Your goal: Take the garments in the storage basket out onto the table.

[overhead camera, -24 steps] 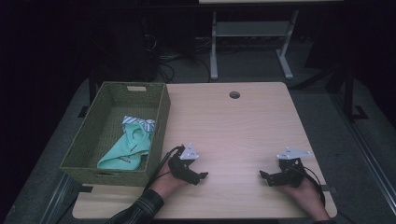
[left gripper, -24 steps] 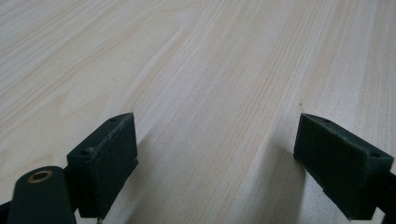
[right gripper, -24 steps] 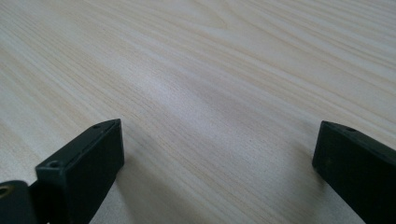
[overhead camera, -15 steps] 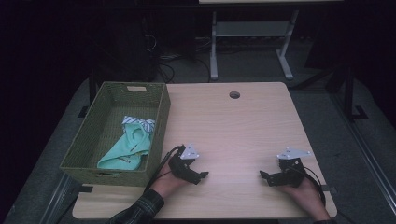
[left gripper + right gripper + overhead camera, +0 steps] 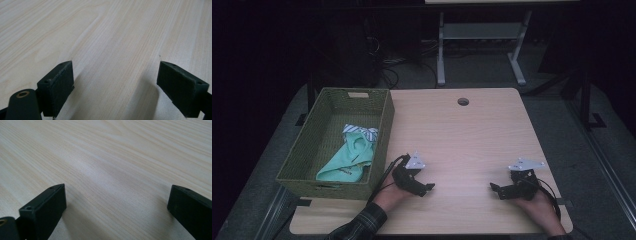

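Mint-green garment (image 5: pixel 346 162) lies crumpled in the woven basket (image 5: pixel 302 150) at the bench's (image 5: pixel 462 135) left edge, a striped cloth (image 5: pixel 361 132) just behind it. Right of the basket, the left gripper (image 5: pixel 424 190) rests on the bench, jaws apart and empty; well right of the basket, the right gripper (image 5: pixel 495 190) rests likewise. A good pick likely means lifting the left gripper over the basket wall, then pinching a raised fold.

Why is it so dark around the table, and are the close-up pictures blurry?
High view: only the table is lit, the floor around it nearly black. Left gripper view: wood grain sharp, jaws cast soft shadows. Right gripper view: the near jaws look slightly soft.
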Action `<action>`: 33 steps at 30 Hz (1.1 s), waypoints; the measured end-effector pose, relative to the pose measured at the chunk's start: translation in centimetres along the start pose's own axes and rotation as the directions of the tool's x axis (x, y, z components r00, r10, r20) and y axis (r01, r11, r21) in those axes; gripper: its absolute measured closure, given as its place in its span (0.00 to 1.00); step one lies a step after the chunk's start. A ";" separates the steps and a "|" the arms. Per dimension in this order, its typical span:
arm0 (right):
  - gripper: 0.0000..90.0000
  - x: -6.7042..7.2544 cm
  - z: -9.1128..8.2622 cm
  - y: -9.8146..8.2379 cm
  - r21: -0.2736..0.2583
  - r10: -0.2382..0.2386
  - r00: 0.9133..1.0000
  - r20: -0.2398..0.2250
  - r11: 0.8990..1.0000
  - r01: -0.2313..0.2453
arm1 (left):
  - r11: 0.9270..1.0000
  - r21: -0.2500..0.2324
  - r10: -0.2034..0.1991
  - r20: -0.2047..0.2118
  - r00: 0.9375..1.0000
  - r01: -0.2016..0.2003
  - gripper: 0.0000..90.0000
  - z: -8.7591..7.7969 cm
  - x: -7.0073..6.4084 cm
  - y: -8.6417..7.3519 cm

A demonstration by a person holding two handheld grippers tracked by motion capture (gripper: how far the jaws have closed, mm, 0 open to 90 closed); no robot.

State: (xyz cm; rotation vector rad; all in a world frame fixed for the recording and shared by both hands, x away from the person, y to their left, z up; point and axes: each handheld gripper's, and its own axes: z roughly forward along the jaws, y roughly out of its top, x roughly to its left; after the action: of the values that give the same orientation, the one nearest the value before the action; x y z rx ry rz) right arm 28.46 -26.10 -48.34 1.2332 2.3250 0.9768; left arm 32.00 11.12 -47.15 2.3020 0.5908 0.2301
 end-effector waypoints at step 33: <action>0.02 0.0 0.0 0.0 0.003 0.008 1.000 -0.001 1.000 -0.008 | 1.000 -0.003 -0.020 0.012 1.000 0.020 0.15 -1.1 0.2 0.8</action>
State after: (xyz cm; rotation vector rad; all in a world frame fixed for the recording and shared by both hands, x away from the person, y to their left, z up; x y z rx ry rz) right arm 28.44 -26.08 -48.33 1.2443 2.3249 0.9764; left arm 32.10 11.44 -45.83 2.2924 0.6066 0.2071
